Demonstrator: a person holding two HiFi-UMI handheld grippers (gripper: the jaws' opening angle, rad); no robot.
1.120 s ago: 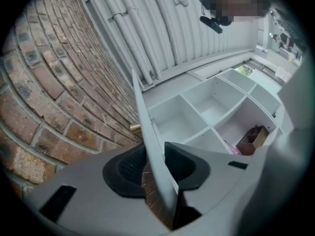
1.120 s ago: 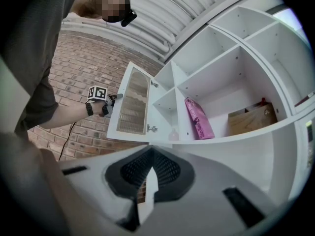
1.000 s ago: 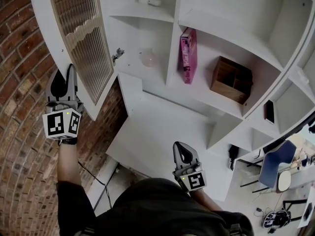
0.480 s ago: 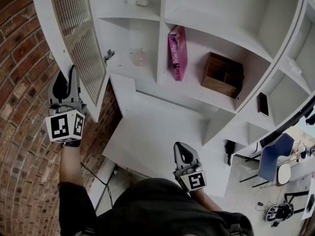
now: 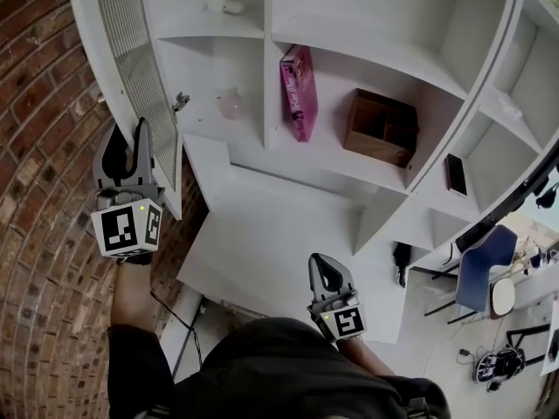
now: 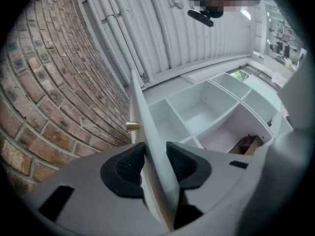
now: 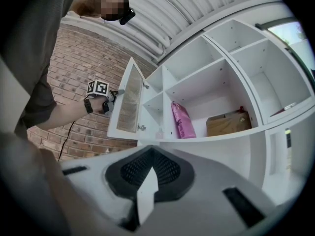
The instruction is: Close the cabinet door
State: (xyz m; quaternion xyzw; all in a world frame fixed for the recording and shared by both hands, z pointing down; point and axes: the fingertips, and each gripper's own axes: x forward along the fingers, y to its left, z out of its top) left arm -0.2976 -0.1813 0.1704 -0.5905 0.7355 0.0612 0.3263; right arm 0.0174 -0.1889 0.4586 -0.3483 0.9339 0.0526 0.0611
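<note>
The white cabinet door, with a louvred panel, stands open at the left of the white shelf unit. My left gripper straddles the door's free edge. Its jaws have just been opening, and both pads still lie against the edge. A brass knob sticks out on the brick-wall side of the door. My right gripper hangs low in front of the cabinet's base, shut and holding nothing. In the right gripper view the door shows with the left gripper at its outer edge.
A brick wall runs close behind the door. The shelves hold a pink packet, a wooden box, a small glass object and a dark phone. A chair stands at the right.
The door has swung toward the shelf unit and now looks narrower, more edge-on. My left gripper has moved right with it. The right gripper has barely shifted.
</note>
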